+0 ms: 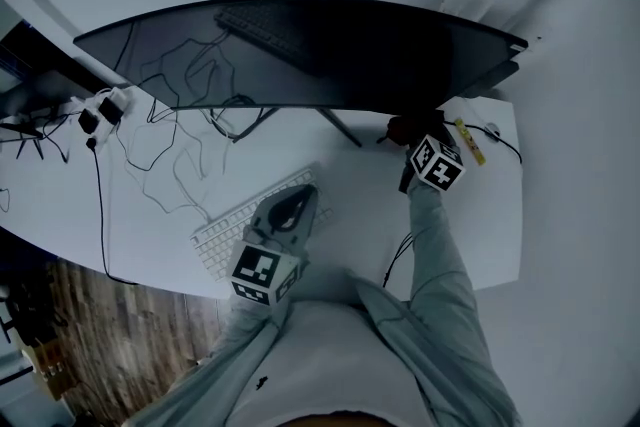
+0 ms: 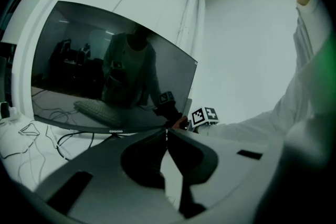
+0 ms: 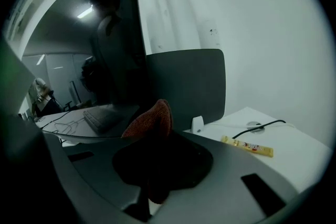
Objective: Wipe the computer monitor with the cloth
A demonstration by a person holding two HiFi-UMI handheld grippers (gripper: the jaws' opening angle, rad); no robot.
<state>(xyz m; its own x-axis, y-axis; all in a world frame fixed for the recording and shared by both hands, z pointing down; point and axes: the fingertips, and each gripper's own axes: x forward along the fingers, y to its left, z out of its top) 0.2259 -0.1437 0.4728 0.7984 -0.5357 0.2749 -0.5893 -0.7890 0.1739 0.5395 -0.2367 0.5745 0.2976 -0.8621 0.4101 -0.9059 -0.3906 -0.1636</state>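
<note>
The wide curved monitor [image 1: 300, 55] stands dark across the back of the white desk [image 1: 490, 215]. My right gripper [image 1: 404, 131] is shut on a rust-red cloth [image 3: 151, 119], which it holds up against the lower right part of the screen [image 3: 113, 65]. The cloth bulges out between the jaws and hides their tips. My left gripper [image 1: 298, 197] hovers low over the white keyboard [image 1: 222, 237] with nothing in it. Its jaws meet at the tips [image 2: 167, 131]. From the left gripper view, the screen [image 2: 115, 76] reflects a person, and the right gripper's marker cube [image 2: 205, 114] shows at its lower right corner.
Loose cables [image 1: 150, 150] trail over the desk's left half to a power strip [image 1: 100, 110]. A yellow packet [image 3: 247, 146] and a black cable [image 3: 262, 125] lie on the desk right of the monitor. The monitor's stand foot [image 1: 340, 127] sits behind the keyboard. Wood floor [image 1: 70, 335] shows at lower left.
</note>
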